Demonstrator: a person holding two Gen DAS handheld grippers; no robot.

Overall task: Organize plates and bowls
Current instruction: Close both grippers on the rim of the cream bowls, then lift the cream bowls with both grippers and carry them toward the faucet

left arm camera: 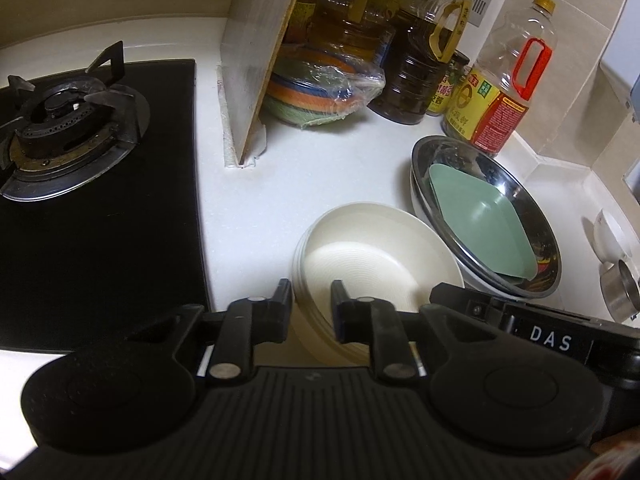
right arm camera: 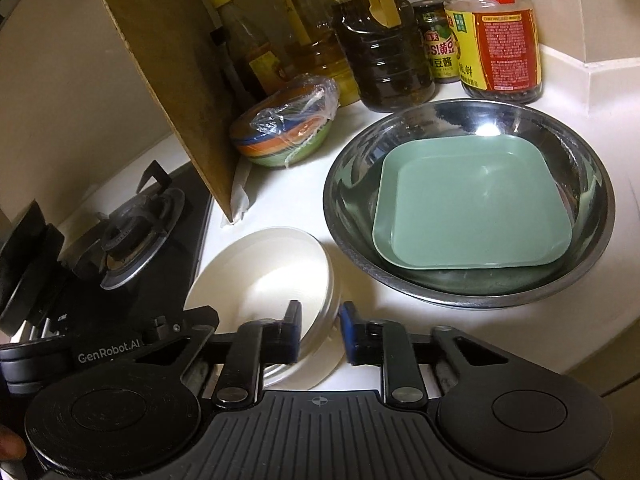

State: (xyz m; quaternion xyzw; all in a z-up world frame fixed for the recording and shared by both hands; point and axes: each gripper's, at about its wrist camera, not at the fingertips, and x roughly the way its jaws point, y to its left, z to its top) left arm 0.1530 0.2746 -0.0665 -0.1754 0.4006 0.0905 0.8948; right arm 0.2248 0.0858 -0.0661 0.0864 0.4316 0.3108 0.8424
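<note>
On the white table beside the stove, both grippers straddle the rim of the cream bowls.

The left gripper has its jaws on either side of the stack's near-left rim, one finger outside and one inside; whether they press the rim cannot be told. The right gripper straddles the opposite rim the same way, its jaws slightly apart with the rim between them. Just beside the stack, toward the table's back corner, a steel basin holds a green square plate. Behind it stand oil bottles, and wrapped colored bowls sit against a leaning cutting board.
</note>
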